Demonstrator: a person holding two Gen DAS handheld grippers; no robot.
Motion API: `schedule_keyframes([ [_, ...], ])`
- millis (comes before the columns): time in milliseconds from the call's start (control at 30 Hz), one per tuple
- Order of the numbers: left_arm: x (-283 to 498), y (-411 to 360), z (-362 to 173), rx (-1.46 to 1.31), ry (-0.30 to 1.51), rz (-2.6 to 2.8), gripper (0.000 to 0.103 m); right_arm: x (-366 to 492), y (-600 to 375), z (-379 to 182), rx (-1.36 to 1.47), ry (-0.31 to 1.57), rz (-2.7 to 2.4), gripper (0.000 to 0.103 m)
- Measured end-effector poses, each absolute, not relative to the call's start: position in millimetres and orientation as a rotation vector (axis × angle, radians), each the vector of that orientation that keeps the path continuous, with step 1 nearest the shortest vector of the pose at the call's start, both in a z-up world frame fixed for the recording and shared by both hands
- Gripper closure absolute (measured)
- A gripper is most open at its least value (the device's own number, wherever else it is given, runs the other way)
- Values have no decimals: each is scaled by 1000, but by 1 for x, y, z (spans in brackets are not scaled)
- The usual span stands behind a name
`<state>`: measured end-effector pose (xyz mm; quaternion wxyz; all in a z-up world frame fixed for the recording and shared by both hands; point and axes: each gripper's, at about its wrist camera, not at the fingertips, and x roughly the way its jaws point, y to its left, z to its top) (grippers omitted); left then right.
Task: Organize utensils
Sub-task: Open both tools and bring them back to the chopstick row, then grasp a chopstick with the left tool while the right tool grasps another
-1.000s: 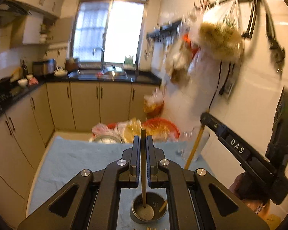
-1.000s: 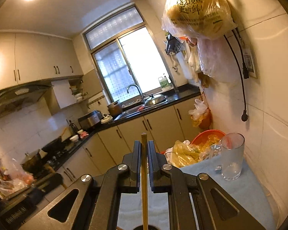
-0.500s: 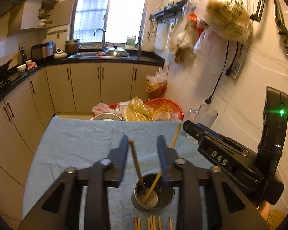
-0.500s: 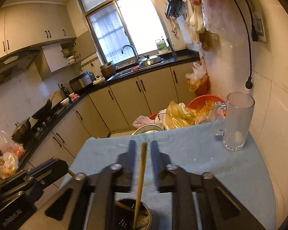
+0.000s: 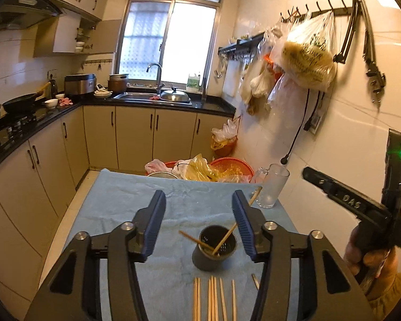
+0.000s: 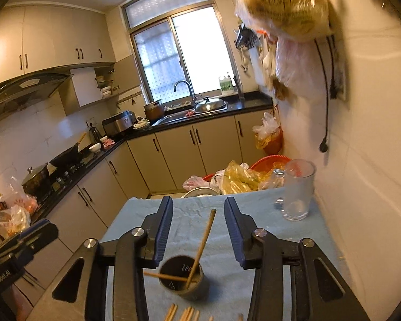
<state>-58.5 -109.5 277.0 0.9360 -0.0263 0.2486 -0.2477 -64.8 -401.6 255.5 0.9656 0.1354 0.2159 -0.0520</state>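
Left gripper (image 5: 199, 220): my jaws had just been opening, stood apart, nothing between them.
Right gripper (image 6: 197, 226): likewise parted and empty.
Risk: the holder (image 5: 214, 248) just ahead looked light; I might tip it, reaching for the loose chopsticks (image 5: 214, 298) below me.
Chopsticks in holder (image 5: 223, 240): two, thin, leaning crossed.

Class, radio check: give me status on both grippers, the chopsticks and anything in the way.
Left gripper and right gripper open, jaws just opened, nothing gripped. Two chopsticks leaning in the holder; more chopsticks loose on the cloth. Nothing in the way.
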Motion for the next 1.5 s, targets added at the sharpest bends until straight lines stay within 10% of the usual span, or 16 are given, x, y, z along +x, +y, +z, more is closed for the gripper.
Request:
schedule_keyframes([
  [533,-94,-79,119,7,886,-497,43,-155,-428,108,126,965,-137,36],
  [700,-91,-99,61,100,999,-521,72,-163,-438,42,292,1052,-82,47],
  [1067,-70,-131,17,176,1062,-516,97,-143,-408,7,277,1021,-59,51],
  [1500,-62,-147,22,171,1029,-613,97,-129,-393,4,163,974,-82,50],
])
